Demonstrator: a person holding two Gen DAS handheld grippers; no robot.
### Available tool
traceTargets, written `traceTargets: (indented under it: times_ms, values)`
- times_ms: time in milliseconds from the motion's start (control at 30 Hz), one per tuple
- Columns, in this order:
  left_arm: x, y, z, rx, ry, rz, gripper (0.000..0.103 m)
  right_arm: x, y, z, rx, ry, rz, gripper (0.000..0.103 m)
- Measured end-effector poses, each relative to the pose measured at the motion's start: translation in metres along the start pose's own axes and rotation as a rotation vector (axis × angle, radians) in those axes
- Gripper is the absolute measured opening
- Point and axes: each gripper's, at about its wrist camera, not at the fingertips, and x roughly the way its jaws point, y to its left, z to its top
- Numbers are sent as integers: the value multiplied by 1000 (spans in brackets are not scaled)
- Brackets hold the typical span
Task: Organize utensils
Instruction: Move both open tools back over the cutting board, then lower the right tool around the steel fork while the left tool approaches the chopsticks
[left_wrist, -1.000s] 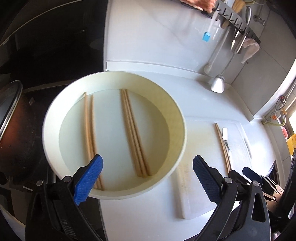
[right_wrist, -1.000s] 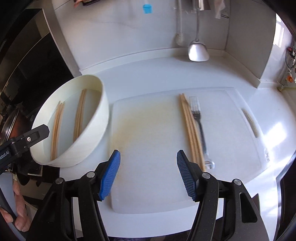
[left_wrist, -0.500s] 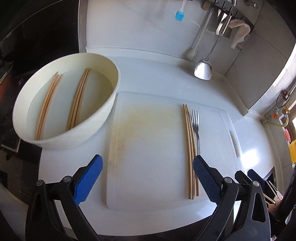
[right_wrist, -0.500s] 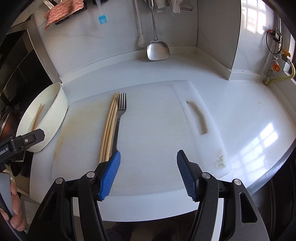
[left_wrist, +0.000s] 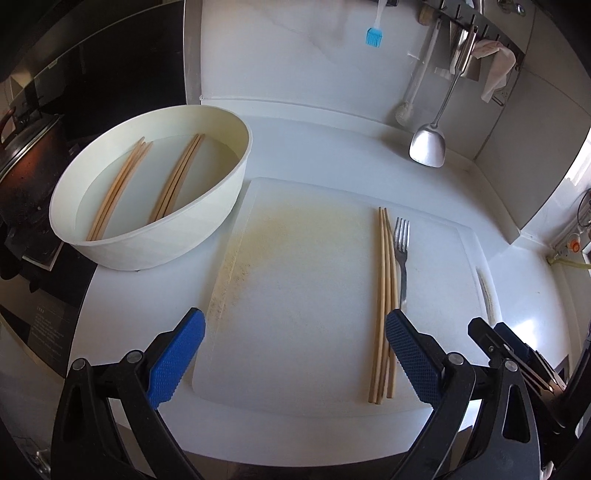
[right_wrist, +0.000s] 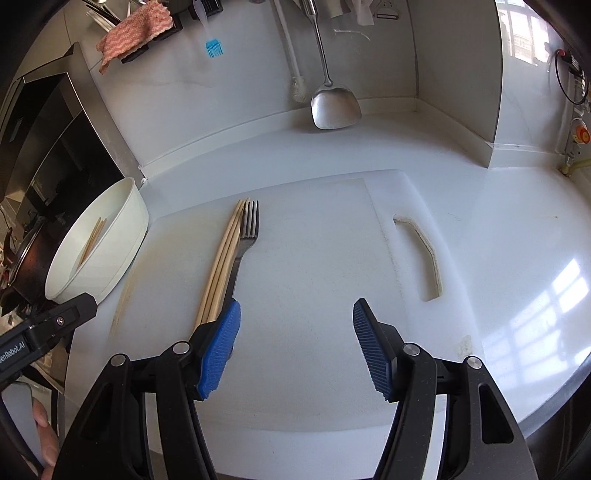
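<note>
The left gripper (left_wrist: 295, 354) is hovering over the near edge of the white cutting board (left_wrist: 303, 295), its blue pads spread wide with nothing between them. The right gripper (right_wrist: 295, 343) is hanging just beside it over the same board, jaws likewise standing wide and empty, its left pad covering the near ends of the chopsticks on the board (right_wrist: 221, 258). At the left edge of the right wrist view, the body of the other gripper is showing white lettering that reads partly as "Robot.AI"; the first letters are cut off. A person's fingers (right_wrist: 44, 435) are curling around a handle below it.

Compared with a second ago, both cameras have swung away from the bowl: then it was filling the left wrist view, and now the board is taking the centre, with the bowl pushed up to the left.

Three or so wooden chopsticks are lying side by side on the board, touching a metal fork (left_wrist: 402, 251) that is lying parallel on their right, tines pointing away. Further back, the cream round bowl (left_wrist: 192, 243) is sitting on the white counter (left_wrist: 332, 147) against the board's left corner, holding two more bundles of chopsticks in the bowl (left_wrist: 177, 181) in shallow water. A dark pot (left_wrist: 26, 170) is standing beyond the bowl. On the far wall, a metal spatula (right_wrist: 334, 103), a white brush (left_wrist: 413, 88), a blue silicone brush (right_wrist: 214, 48) and a pink cloth (right_wrist: 133, 33) are hanging.
</note>
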Motion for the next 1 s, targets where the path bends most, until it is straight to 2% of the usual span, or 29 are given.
traceTargets:
  times_ms: [267, 367, 1000]
  values:
    - [21, 9, -7, -8, -65, -30, 96, 33, 12, -3, -4, -41, 8, 61]
    - [25, 11, -8, 3, -99, -20, 96, 43, 18, -5, -20, -43, -6, 61]
    - [37, 25, -10, -26, -75, -39, 96, 61, 37, -2, -77, -43, -59, 61]
